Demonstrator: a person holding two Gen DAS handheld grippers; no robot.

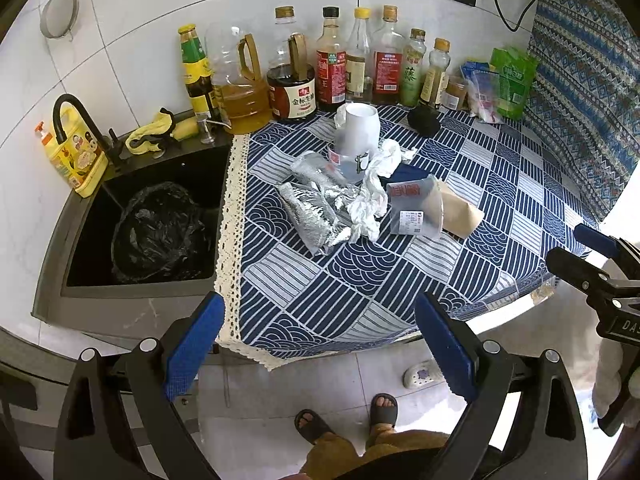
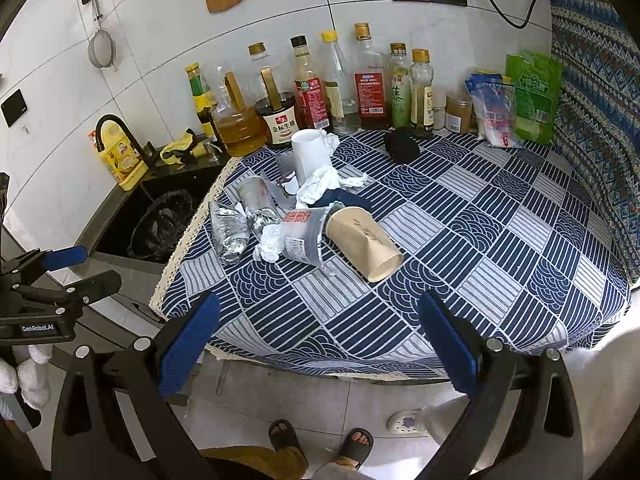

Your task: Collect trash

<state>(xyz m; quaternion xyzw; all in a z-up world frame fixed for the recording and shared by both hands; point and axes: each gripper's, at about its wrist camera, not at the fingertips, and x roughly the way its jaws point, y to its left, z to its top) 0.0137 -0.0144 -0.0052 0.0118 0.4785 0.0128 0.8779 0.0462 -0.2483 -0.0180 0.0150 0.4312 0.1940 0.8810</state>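
A heap of trash lies on the blue patterned tablecloth [image 1: 400, 280] [image 2: 460, 240]: a tan paper cup [image 2: 366, 242] [image 1: 460, 210] on its side, a clear plastic cup [image 2: 304, 234] [image 1: 414, 210], crumpled white tissue [image 1: 374, 196] [image 2: 320, 186], foil wrappers [image 1: 316, 216] [image 2: 230, 232] and a white cup [image 1: 360, 124] [image 2: 308, 152]. A bin lined with a black bag [image 1: 160, 232] [image 2: 162, 224] sits in the sink. My left gripper [image 1: 320, 348] is open, short of the table's near edge. My right gripper [image 2: 320, 352] is open too, empty, over the floor.
Sauce and oil bottles [image 1: 332, 68] [image 2: 312, 88] line the tiled back wall, with food packets [image 2: 532, 96] at the right. A black faucet [image 1: 76, 120] and yellow detergent bottle [image 1: 76, 152] flank the sink. A person's sandalled feet [image 1: 344, 412] stand on the floor below.
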